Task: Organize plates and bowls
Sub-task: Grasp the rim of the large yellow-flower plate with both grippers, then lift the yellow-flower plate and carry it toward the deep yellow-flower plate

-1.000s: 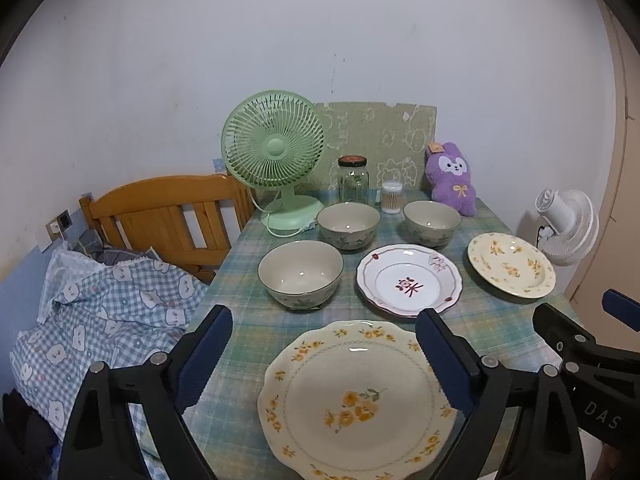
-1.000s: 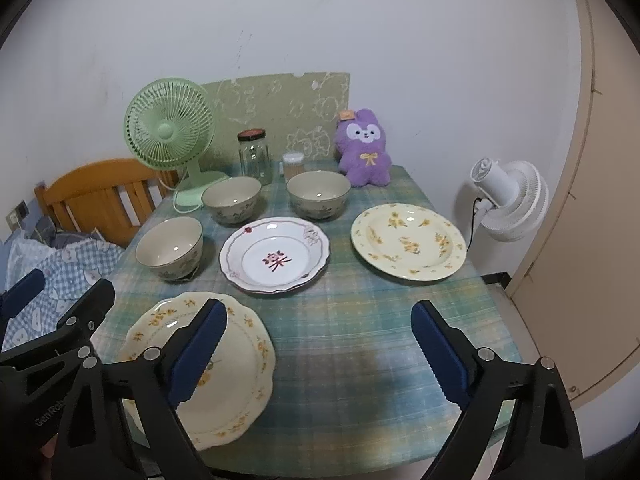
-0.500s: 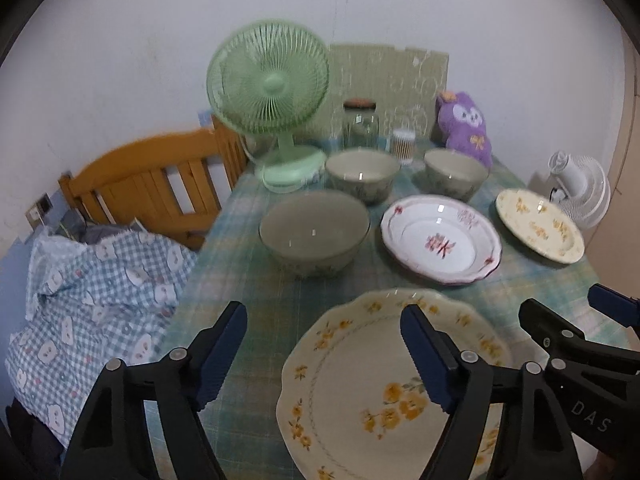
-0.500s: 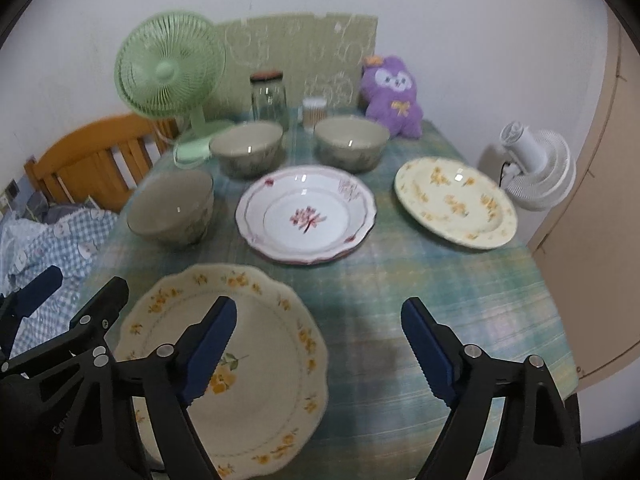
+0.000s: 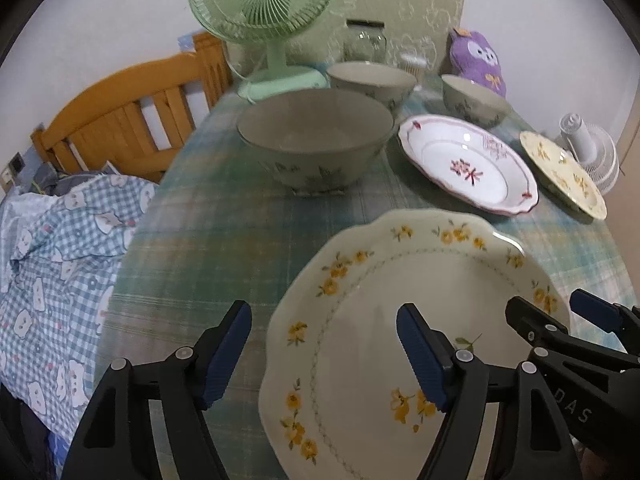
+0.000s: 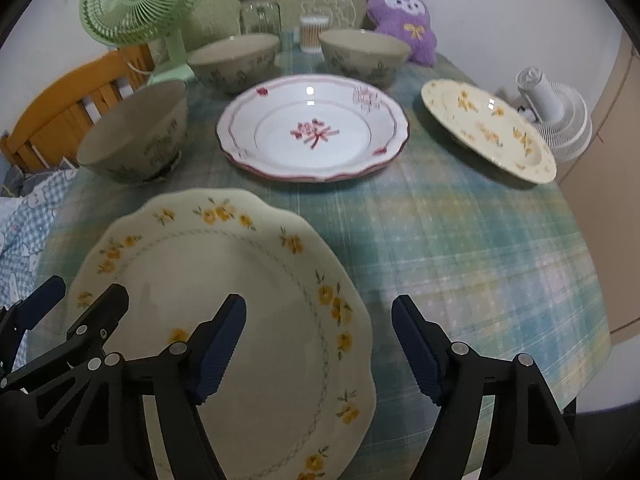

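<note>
A large cream plate with yellow flowers (image 5: 400,300) (image 6: 224,280) lies at the table's near edge. My left gripper (image 5: 324,348) is open and straddles its left rim. My right gripper (image 6: 318,344) is open and straddles its right rim. Behind it stand a bowl (image 5: 314,140) (image 6: 136,136), a white plate with red flowers (image 5: 468,162) (image 6: 314,130), and a second yellow-flowered plate (image 5: 562,172) (image 6: 488,128). Two more bowls (image 6: 234,62) (image 6: 364,56) stand further back.
A green fan (image 5: 264,8), a glass jar (image 6: 259,12), a small cotton-swab jar (image 6: 314,32) and a purple plush (image 6: 404,16) line the back of the plaid-clothed table (image 6: 460,240). A wooden chair (image 5: 120,120) and checked cloth (image 5: 52,260) are left. A white fan (image 6: 556,120) stands right.
Both grippers have moved forward and down toward the near yellow-flowered plate, which now fills the foreground. Both stay open. Nothing on the table has moved.
</note>
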`<state>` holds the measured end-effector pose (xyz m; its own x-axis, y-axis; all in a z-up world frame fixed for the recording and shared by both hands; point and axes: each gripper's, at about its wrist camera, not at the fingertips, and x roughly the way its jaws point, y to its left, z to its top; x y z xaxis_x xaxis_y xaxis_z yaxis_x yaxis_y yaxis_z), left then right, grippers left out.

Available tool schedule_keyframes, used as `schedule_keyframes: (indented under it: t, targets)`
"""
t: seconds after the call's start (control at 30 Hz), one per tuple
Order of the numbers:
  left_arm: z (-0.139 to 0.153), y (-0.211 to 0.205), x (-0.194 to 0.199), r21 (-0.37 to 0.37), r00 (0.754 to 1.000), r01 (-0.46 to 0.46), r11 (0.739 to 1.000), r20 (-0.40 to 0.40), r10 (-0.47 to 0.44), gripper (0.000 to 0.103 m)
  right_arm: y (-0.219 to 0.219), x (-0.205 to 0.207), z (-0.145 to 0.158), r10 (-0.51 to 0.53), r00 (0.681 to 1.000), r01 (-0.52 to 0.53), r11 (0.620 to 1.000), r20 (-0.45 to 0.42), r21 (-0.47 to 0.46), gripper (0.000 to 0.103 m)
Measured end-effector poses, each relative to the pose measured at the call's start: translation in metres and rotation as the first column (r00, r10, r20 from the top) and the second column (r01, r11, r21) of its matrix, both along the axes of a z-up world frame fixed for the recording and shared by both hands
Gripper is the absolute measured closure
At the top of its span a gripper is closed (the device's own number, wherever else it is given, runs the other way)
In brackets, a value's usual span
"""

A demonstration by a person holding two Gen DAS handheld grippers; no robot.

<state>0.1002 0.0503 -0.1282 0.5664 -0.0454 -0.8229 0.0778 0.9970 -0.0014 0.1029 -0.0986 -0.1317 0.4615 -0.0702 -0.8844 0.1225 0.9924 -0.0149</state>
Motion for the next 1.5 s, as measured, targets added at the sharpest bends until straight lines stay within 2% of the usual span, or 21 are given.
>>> schedule_keyframes:
  t: [0.1, 0.27, 0.53, 0.7, 0.87, 1.17, 1.5]
  targets:
    - [-0.007, 0.001, 0.003, -0.009, 1.000, 0.009, 1.000, -0.027, -0.010, 0.031, 0.002, 0.002, -0.006, -0.003, 1.000, 0.002, 1.000, -0.029, -0.001, 0.030]
    - [-0.016, 0.002, 0.009, -0.006, 0.997, 0.015, 1.000, -0.080, -0.016, 0.044, 0.005, 0.006, -0.015, 0.001, 0.997, -0.001, 1.000, -0.074, 0.000, 0.037]
    - [-0.017, 0.002, 0.014, -0.001, 0.992, 0.049, 0.999, -0.117, -0.049, 0.043, 0.005, 0.007, -0.013, -0.036, 0.994, 0.036, 0.999, -0.106, -0.005, 0.037]
    - [-0.013, 0.003, 0.018, -0.030, 0.986, 0.048, 0.998, -0.160, -0.052, 0.043, 0.005, 0.006, -0.007, -0.052, 0.990, 0.052, 0.999, -0.133, -0.008, 0.037]
    - [-0.002, -0.004, 0.018, -0.058, 0.983, 0.059, 0.997, -0.170, -0.068, 0.042, -0.005, 0.002, 0.007, -0.078, 0.988, 0.079, 0.997, -0.136, 0.002, 0.037]
    - [0.015, -0.044, 0.014, -0.057, 0.982, 0.118, 0.991, -0.140, -0.125, 0.040, -0.044, -0.006, 0.025, -0.140, 0.985, 0.142, 0.990, -0.102, 0.009, 0.037]
    - [0.007, -0.122, 0.011, -0.040, 0.983, 0.091, 0.995, -0.155, -0.096, 0.040, -0.127, -0.006, 0.018, -0.114, 0.988, 0.116, 0.993, -0.108, 0.015, 0.037]
